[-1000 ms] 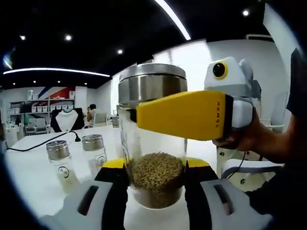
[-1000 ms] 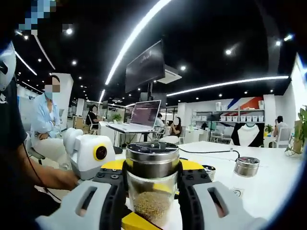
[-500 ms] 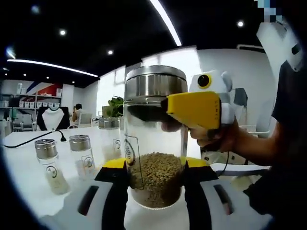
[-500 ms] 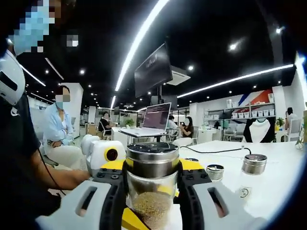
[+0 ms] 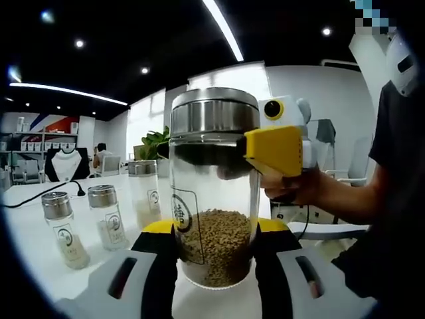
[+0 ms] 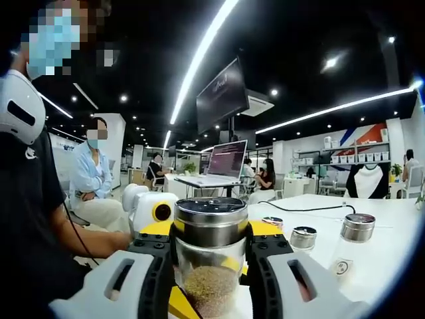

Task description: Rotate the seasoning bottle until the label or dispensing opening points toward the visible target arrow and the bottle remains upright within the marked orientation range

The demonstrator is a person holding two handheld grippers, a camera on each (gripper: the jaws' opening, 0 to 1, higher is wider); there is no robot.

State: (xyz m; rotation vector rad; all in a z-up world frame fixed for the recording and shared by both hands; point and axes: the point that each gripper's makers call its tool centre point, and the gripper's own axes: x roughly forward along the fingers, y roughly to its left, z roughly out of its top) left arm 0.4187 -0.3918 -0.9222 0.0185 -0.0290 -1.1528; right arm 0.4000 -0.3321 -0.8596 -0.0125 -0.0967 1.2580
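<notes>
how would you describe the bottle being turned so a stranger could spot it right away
Start at the white table and find the two grippers meeting over it. The bottle stands between them: the left gripper clamps its glass body low down, and the right gripper clamps it just under the steel cap. Unlike the small shakers beside it, it is held and holds brown grains.

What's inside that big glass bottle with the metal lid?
The seasoning bottle holds brownish granules filling roughly its lower third; the glass above looks empty. The steel cap hides the dispensing opening, and the jaws cover part of the sides.
</notes>
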